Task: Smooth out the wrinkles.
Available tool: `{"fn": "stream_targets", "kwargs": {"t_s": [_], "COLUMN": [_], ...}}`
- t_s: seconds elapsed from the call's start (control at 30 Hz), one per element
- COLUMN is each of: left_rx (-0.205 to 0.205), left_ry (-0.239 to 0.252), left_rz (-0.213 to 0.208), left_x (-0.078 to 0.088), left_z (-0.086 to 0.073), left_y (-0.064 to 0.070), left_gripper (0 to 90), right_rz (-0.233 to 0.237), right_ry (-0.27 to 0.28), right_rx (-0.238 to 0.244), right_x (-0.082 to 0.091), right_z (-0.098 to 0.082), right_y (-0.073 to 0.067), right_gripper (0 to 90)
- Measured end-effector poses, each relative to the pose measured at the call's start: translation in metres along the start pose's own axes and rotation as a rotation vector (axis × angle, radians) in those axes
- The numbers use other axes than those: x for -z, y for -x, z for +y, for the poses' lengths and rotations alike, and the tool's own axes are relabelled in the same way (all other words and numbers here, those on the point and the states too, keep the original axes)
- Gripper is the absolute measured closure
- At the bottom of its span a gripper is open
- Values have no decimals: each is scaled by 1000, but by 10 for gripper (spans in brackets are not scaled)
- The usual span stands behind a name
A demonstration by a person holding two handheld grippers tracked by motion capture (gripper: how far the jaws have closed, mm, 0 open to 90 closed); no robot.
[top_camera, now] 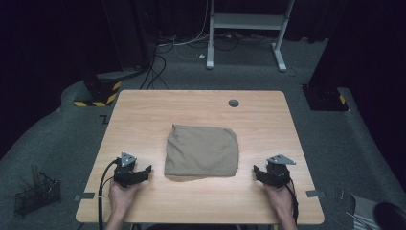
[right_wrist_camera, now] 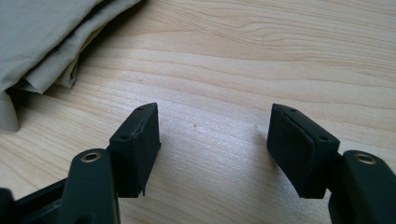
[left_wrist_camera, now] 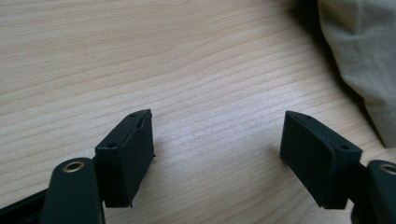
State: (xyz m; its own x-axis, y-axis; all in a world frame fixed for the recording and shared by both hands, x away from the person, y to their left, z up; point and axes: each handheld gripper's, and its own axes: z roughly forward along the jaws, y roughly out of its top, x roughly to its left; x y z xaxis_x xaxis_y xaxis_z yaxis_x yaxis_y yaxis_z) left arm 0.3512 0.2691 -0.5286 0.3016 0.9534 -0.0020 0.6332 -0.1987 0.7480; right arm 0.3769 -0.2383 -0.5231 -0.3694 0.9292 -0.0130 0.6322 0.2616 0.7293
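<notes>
Your left gripper [top_camera: 143, 171]: jaws spread, nothing between them, resting on the table [top_camera: 143, 110] just left of the cloth, likely parked clear of it. Folded tan cloth [top_camera: 202, 151]: flat at the table's centre, between both grippers, untouched. Your right gripper [top_camera: 258, 172]: jaws spread wide, empty, near the cloth's right edge.

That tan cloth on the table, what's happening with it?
A person sits at a wooden table with a two-jaw gripper in each hand. A folded tan cloth lies in the middle, between them. The left gripper rests on the table to one side of it, the right gripper to the other, each pointing in toward it. Both stand open with bare wood between the jaws, and neither touches the cloth.
</notes>
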Motion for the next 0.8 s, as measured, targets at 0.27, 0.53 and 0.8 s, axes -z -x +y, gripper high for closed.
{"fn": "stream_targets", "kwargs": {"t_s": [0.27,0.53,0.8], "left_rx": [13,14,12], "left_ry": [-2,-2,-4], "left_rz": [14,15,16], "left_x": [0,0,0], "left_z": [0,0,0], "left_y": [1,1,1], "left_gripper": [232,232,232], "right_rz": [-1,0,-1], "right_ry": [0,-1,-1], "right_rx": [0,-1,-1], "right_x": [0,0,0], "right_z": [0,0,0], "right_y": [0,0,0], "right_gripper": [340,335,334]}}
